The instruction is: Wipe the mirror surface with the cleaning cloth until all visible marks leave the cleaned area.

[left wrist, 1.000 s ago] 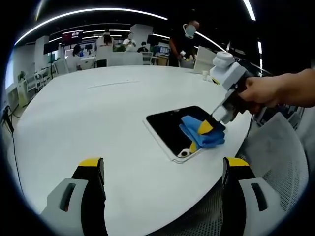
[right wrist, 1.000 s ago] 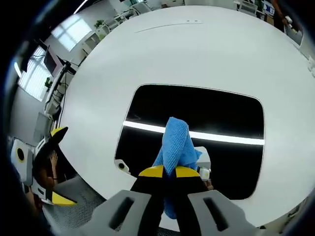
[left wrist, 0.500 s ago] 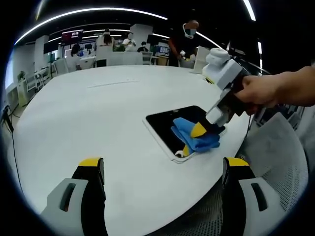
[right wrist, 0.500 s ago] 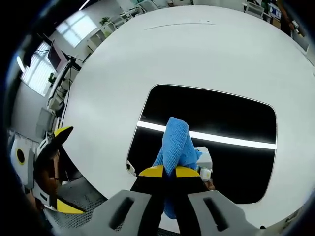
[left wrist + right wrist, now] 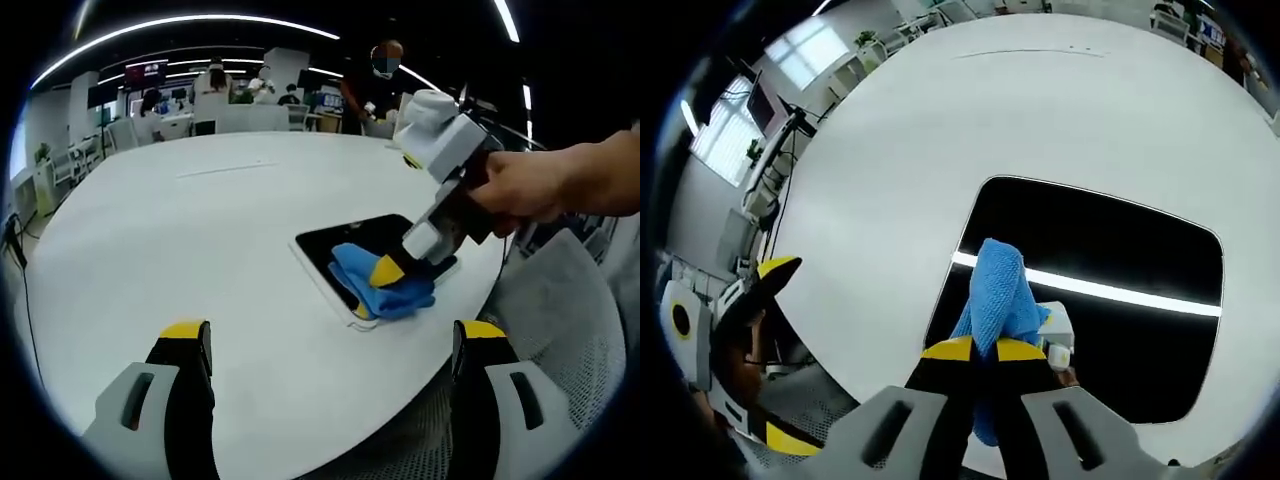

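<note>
- The big round white surface (image 5: 200,230) carries everything here; behind it lies an open office with desks, screens and a few people standing and sitting far back.
- A grey mesh chair (image 5: 570,330) stands just off the near right edge of the surface in the left gripper view.
- The mirror (image 5: 1110,290), a dark rectangle with rounded corners and a thin pale frame, lies flat on the surface close to that edge. A bright ceiling light strip shows across its glass as a white line.
- No tub, tray or box stands on the surface near the mirror, so there is nothing holding contents to report.
- The cloth (image 5: 998,295), blue and bunched, rests on the mirror's glass at the end nearest the surface edge; in the left gripper view it covers that near corner.
- The right tongs (image 5: 985,350) are closed on the cloth, the yellow tips pinched together with the blue fabric standing up between them. In the left gripper view a hand (image 5: 525,190) grips their handle and tilts them down onto the mirror.
- The left tongs (image 5: 335,345) hang wide open and hold nothing, well back from the mirror, over bare surface.
</note>
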A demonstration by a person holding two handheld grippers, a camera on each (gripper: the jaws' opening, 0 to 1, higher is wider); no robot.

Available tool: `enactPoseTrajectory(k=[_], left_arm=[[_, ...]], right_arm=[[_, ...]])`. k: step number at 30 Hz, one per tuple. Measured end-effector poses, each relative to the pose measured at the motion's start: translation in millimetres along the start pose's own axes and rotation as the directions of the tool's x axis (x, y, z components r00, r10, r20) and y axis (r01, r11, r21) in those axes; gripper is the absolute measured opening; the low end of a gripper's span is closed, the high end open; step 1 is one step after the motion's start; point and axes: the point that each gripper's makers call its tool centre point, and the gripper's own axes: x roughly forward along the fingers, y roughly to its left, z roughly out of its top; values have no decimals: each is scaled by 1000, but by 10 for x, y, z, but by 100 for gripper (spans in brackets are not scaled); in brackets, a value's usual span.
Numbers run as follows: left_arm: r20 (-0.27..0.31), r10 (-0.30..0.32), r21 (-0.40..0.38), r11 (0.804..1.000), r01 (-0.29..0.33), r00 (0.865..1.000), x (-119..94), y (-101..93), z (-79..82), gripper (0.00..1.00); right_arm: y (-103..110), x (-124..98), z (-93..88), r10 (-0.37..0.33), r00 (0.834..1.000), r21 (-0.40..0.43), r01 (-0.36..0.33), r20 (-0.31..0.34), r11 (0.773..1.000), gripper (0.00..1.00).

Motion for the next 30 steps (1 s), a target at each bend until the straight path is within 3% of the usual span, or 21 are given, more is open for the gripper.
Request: enactPoseTrajectory(k=[30], left_arm=[[-6,9,2,1000,-9,1000,4,32,-8,99]], right_arm=[[180,83,93,50,999,-44,-50,3,998,0]])
